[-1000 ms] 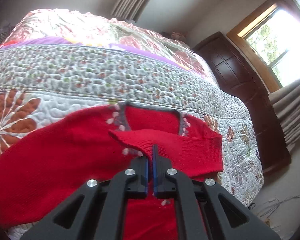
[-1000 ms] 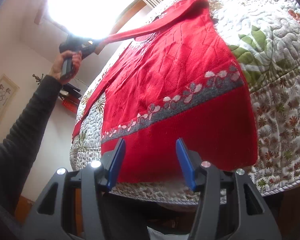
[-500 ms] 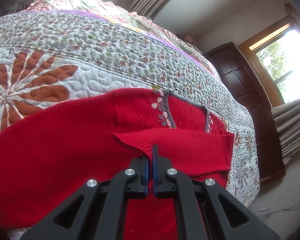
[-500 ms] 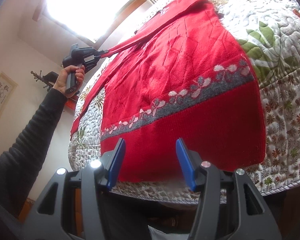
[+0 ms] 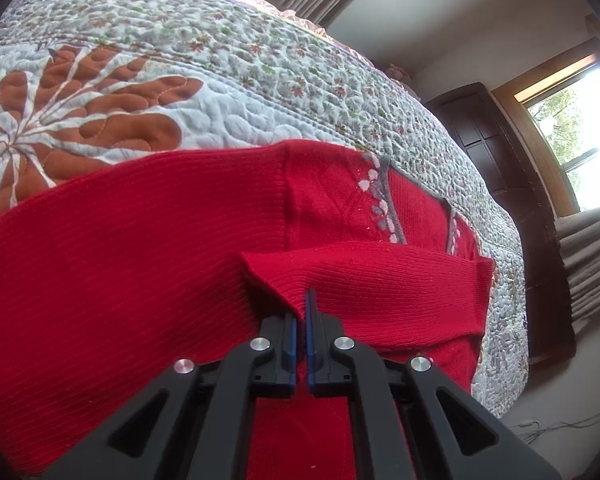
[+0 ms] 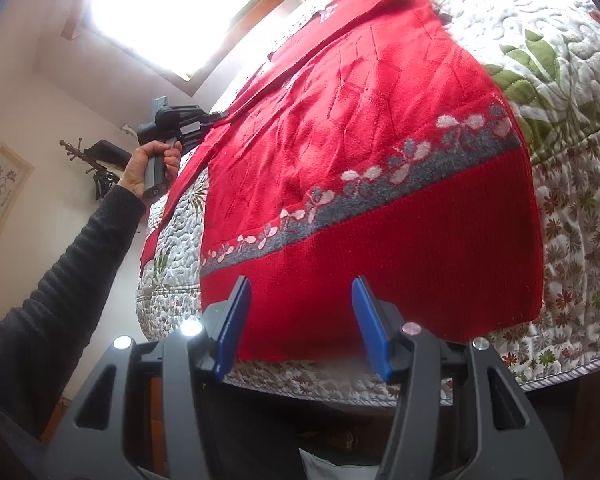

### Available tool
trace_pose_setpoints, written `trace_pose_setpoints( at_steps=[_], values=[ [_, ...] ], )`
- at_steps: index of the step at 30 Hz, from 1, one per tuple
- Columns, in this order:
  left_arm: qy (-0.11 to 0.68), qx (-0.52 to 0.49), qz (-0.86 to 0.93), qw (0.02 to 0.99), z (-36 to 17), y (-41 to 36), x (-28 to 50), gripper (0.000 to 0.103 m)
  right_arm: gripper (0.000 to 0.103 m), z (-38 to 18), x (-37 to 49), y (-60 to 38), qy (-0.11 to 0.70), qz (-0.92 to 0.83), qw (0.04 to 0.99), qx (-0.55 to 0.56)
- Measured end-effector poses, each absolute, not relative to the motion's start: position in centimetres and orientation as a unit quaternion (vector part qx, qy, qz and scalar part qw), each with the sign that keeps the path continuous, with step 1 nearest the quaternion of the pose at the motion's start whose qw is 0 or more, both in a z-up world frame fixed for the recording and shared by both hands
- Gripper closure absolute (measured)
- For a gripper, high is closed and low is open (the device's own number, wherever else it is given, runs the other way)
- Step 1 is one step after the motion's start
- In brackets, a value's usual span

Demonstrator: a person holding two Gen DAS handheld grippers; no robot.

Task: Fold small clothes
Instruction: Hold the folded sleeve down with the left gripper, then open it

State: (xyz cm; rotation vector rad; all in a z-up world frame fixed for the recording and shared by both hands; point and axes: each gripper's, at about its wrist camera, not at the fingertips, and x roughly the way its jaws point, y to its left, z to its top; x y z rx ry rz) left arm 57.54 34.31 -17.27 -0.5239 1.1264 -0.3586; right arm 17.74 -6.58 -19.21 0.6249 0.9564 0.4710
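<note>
A red knit sweater point(image 6: 372, 152) with a grey band of white flowers lies spread on the quilted bed point(image 6: 572, 80), its ribbed hem hanging over the near edge. My left gripper point(image 5: 302, 308) is shut on the cuff of one sleeve point(image 5: 380, 284), which is folded across the sweater's chest point(image 5: 328, 196) below the grey-trimmed neckline. In the right wrist view that left gripper point(image 6: 216, 118) sits low over the sweater's far left side, held by a hand in a dark sleeve. My right gripper point(image 6: 300, 320) is open just in front of the hem, holding nothing.
The floral quilt point(image 5: 148, 80) covers the whole bed. A dark wooden door point(image 5: 496, 148) and a bright window point(image 5: 576, 128) stand beyond the bed's far side, with grey curtains point(image 5: 592, 256). A framed picture point(image 6: 2, 188) hangs on the left wall.
My left gripper has carried the sleeve cuff down and across, lowering it onto the sweater's chest. The right gripper has stayed open at the hem.
</note>
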Motion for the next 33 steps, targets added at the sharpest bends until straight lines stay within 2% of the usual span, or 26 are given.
trace_pose_setpoints(
  at_steps=[2, 6, 8, 14, 15, 16, 17, 21, 22, 23, 25, 27, 30, 33],
  values=[
    [0.518, -0.227, -0.129, 0.814, -17.0, 34.9, 57.4, 0.087, 0.05, -19.1, 17.7, -6.7, 0.448, 0.221, 0.815, 0.292],
    [0.461, -0.208, -0.108, 0.856, -13.5, 35.3, 56.0, 0.075, 0.049, -19.2, 17.6, -6.9, 0.45, 0.219, 0.814, 0.293],
    [0.46, -0.204, -0.149, 0.851, -12.9, 33.8, 56.0, 0.059, 0.049, -19.7, 17.8, -6.7, 0.455, 0.22, 0.811, 0.296],
    [0.476, -0.22, -0.114, 0.844, -13.7, 33.3, 58.0, 0.056, 0.049, -19.4, 18.0, -5.5, 0.453, 0.233, 0.807, 0.298],
    [0.482, -0.222, -0.089, 0.843, -14.0, 33.8, 58.1, 0.054, 0.048, -19.3, 17.9, -5.5, 0.452, 0.233, 0.807, 0.299],
    [0.497, -0.228, -0.073, 0.834, -14.7, 34.3, 58.5, 0.047, 0.046, -19.3, 17.8, -5.5, 0.452, 0.232, 0.807, 0.3],
    [0.519, -0.236, -0.071, 0.818, -15.6, 34.5, 58.9, 0.046, 0.046, -19.5, 17.8, -5.7, 0.454, 0.231, 0.806, 0.301],
    [0.53, -0.25, -0.121, 0.801, -16.6, 34.7, 59.6, 0.046, 0.046, -20.4, 18.2, -6.0, 0.466, 0.221, 0.804, 0.297],
    [0.523, -0.259, -0.136, 0.801, -16.5, 34.7, 59.6, 0.058, 0.046, -20.6, 18.3, -6.1, 0.467, 0.217, 0.803, 0.299],
    [0.519, -0.259, -0.141, 0.803, -16.4, 34.7, 59.6, 0.082, 0.046, -20.7, 18.4, -6.3, 0.467, 0.214, 0.803, 0.303],
    [0.502, -0.237, -0.156, 0.817, -16.0, 34.3, 59.4, 0.093, 0.046, -20.8, 18.4, -6.4, 0.466, 0.21, 0.804, 0.304],
    [0.483, -0.201, -0.161, 0.837, -15.7, 33.7, 58.8, 0.094, 0.046, -20.9, 18.5, -6.4, 0.468, 0.209, 0.802, 0.306],
    [0.408, -0.1, -0.121, 0.899, -14.6, 32.5, 57.0, 0.095, 0.046, -21.0, 18.4, -6.3, 0.469, 0.209, 0.803, 0.302],
    [0.421, -0.061, -0.064, 0.903, -15.9, 32.8, 57.1, 0.097, 0.046, -20.8, 18.6, -6.2, 0.469, 0.209, 0.803, 0.301]
  ],
)
